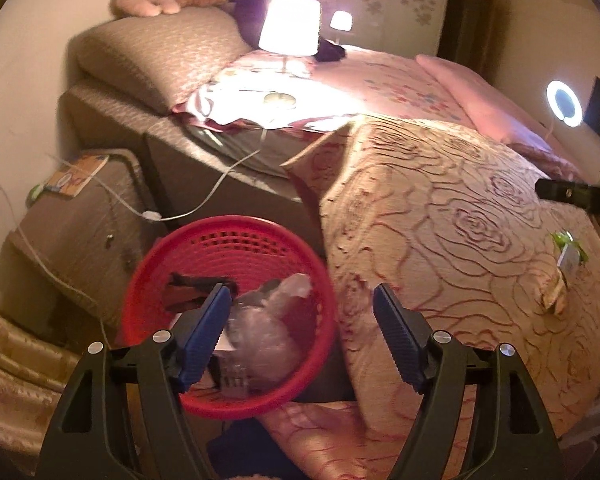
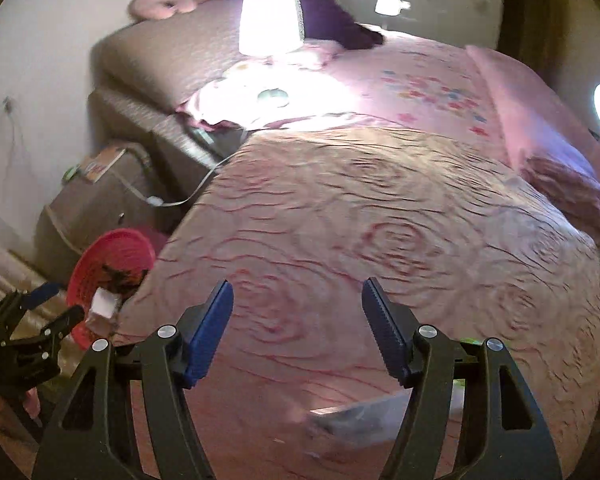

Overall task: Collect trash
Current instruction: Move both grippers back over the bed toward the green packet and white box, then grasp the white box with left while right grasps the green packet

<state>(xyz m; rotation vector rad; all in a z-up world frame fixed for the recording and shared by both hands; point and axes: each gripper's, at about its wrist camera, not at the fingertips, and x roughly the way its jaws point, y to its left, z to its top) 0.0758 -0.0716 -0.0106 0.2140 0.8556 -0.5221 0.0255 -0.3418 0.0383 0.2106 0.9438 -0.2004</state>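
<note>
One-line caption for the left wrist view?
Open left gripper above a red basket holding a plastic bag, beside the bed.

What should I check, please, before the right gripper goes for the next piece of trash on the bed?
1. Left gripper empty: ok, open over the red basket.
2. Earlier trash inside the basket: ok, a clear plastic bag and a small box lie in it.
3. Right gripper ready: ok, open, nothing between its pads.
4. Next target found: ok, a pale wrapper lies on the bedspread just below the right gripper.
5. More trash left: ok, a green-and-white packet lies on the bedspread in the left wrist view.
6. Wrapper lying flat enough to pinch: cannot tell, blurred.
</note>
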